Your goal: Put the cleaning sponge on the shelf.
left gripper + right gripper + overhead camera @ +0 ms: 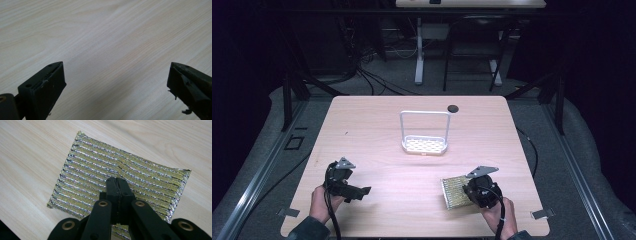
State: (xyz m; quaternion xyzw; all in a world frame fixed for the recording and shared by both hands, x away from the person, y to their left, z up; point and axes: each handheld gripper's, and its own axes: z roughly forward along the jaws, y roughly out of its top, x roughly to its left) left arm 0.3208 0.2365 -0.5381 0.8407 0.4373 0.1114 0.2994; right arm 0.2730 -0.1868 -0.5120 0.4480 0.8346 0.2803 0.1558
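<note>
Your right tool [117, 182] is closed tight over the sponge [100, 167], which lies flat on the counter [377, 150] near you. Closed jaws may just shove it, not lift it. Your left tool [115, 82] hangs spread, holding nothing.

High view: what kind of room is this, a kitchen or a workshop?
Probably a lab or recording workspace: a bare wooden table between black frame struts, loose cables on the floor, and another desk behind.
</note>
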